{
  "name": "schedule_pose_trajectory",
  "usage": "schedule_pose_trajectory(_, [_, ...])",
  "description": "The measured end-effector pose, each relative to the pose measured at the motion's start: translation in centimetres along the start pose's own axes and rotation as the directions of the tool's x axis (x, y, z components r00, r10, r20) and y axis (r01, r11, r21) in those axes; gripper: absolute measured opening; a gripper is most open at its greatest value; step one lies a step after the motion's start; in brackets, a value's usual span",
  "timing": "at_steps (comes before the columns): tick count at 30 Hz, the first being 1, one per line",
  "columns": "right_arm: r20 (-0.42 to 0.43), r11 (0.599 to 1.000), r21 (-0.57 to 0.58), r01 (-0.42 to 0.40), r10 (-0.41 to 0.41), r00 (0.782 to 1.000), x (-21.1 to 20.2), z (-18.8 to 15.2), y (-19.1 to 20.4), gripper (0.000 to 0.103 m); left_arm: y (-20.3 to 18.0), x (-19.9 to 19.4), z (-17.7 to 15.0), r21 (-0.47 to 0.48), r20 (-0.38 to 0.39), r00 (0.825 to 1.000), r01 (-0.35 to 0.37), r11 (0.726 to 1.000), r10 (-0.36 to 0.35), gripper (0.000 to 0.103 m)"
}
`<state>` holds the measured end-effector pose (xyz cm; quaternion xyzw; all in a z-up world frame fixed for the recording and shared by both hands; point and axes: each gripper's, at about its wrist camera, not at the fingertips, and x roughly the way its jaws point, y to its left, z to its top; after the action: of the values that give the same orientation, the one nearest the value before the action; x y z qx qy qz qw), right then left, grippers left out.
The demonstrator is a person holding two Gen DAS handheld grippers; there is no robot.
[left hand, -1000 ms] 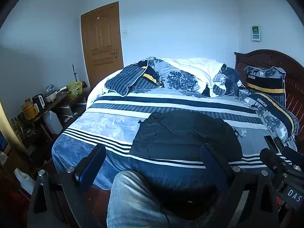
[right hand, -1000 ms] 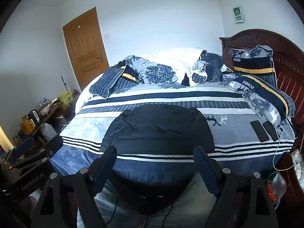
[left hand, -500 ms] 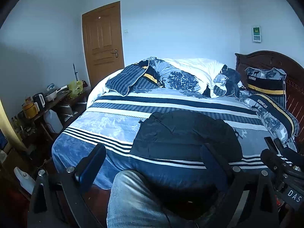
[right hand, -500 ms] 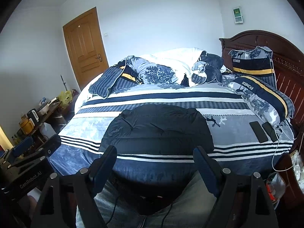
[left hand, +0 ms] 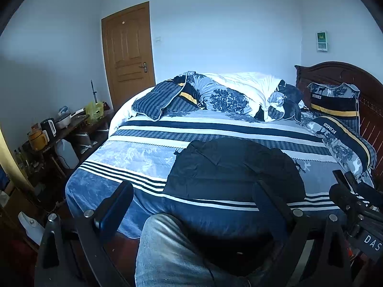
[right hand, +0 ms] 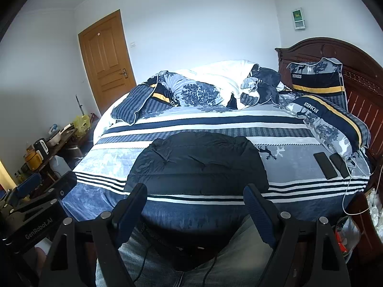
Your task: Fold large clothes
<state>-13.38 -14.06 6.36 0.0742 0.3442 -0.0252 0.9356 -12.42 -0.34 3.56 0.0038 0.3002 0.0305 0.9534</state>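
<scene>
While both hover short of the bed (right hand: 167, 205), the left claw (left hand: 191, 205) and right claw (right hand: 195, 203) gape wide, gripping nothing. Beyond them, the black garment (right hand: 198, 162) lies bunched on the striped bedspread near its front edge.

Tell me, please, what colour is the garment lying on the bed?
Black garment, plain; clearest in the right wrist view.

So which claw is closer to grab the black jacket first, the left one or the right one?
Probably the right claw. In its view the black jacket lies straight ahead between its open fingers. From the left claw, also open, the jacket sits off toward the right finger.
</scene>
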Motion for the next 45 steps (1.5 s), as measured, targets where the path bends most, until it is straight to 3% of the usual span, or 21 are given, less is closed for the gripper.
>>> schedule_pose_trajectory(45, [0.005, 1.0, 0.009, 0.014, -0.014, 1.0, -0.3, -0.2, 0.8, 0.085, 1.8, 0.5, 0.1, 0.03, -0.001, 1.0, 0.018, 0.999, -0.018, 0.1])
